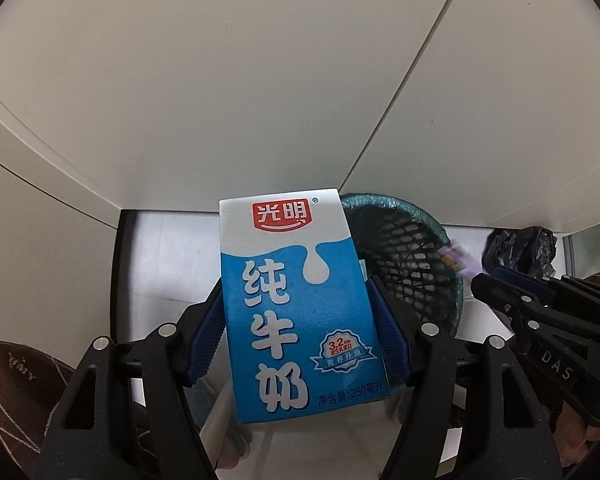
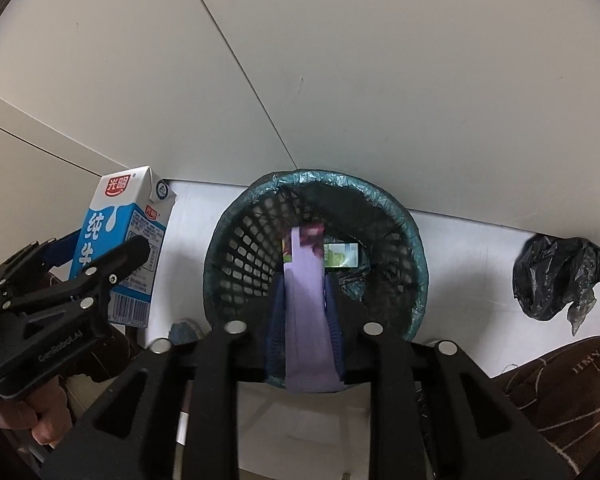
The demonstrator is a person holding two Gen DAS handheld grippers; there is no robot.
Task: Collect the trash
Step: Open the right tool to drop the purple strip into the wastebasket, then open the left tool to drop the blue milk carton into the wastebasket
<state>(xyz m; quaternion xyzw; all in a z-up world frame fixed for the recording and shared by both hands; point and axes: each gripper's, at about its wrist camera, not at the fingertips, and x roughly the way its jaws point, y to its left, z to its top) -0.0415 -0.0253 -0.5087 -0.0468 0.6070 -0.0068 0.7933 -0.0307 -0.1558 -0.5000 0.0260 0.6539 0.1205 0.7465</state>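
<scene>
Walls of pale panels [image 2: 340, 80] fill most of what you see, meeting the light floor [image 2: 460, 248] behind your bin. Next in size is the black mesh wastebasket [image 2: 236, 248], lined with a bluish-green bag folded over its rim, standing on the floor near the corner. Your left gripper [image 1: 300, 332] is clamped on the blue-and-white milk carton [image 1: 296, 304], blue pads pressing its two sides, and the carton stands upright in the grip just left of the basket and outside its rim; from the right wrist camera you see that same carton [image 2: 120, 240] beside the basket. Your right gripper [image 2: 306, 320] is squeezed onto a lilac carton [image 2: 306, 312], held narrow-side up between the pads, its far end reaching over the basket's opening. A crumpled black plastic bag [image 2: 556, 276] lies on the floor to the right, well apart from the basket. Smallest, a green-labelled carton [image 2: 342, 255] rests inside the basket, near its bottom.
</scene>
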